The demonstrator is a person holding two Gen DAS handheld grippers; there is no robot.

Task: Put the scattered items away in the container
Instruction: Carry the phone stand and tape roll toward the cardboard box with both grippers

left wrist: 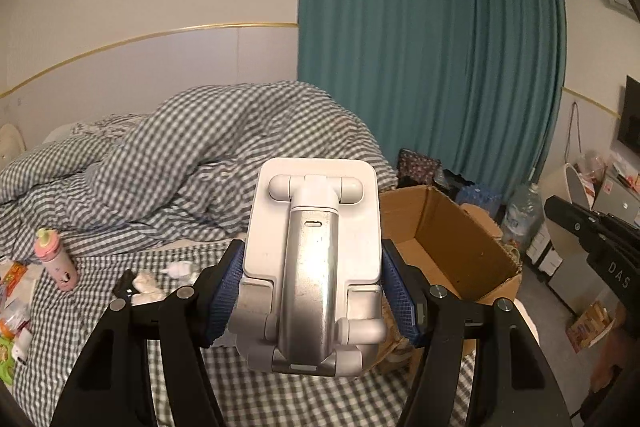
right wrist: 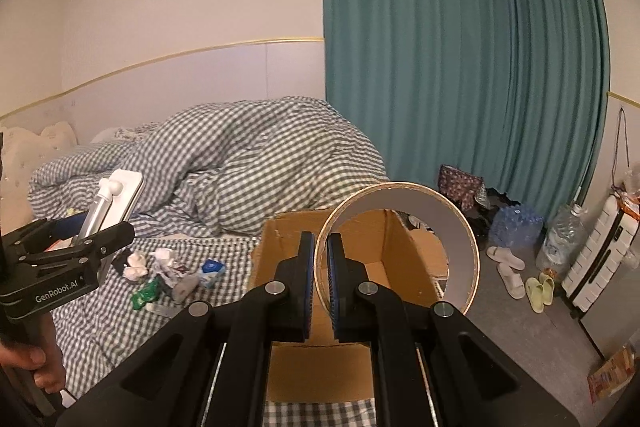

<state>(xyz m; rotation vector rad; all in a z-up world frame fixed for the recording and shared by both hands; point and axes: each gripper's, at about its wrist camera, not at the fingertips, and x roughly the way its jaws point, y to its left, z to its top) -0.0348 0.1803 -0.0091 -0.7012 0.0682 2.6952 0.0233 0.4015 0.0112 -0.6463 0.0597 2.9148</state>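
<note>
My left gripper (left wrist: 312, 279) is shut on a white and silver folding phone stand (left wrist: 312, 259), held above the checked bed; it also shows in the right wrist view (right wrist: 112, 203). My right gripper (right wrist: 318, 259) is shut on the rim of a large tape roll (right wrist: 460, 227), held over the open cardboard box (right wrist: 280, 239). The box also shows in the left wrist view (left wrist: 460, 239), to the right of the stand. Crumpled tissues (right wrist: 152, 263), a green packet (right wrist: 146, 293) and a small blue-white carton (right wrist: 210, 273) lie scattered on the bed left of the box.
A pink bottle (left wrist: 56, 259) and snack packets (left wrist: 12, 291) lie at the bed's left. A heaped checked duvet (right wrist: 248, 167) fills the back. On the floor to the right are slippers (right wrist: 512, 267), water bottles (right wrist: 560, 239) and a white suitcase (right wrist: 600, 255).
</note>
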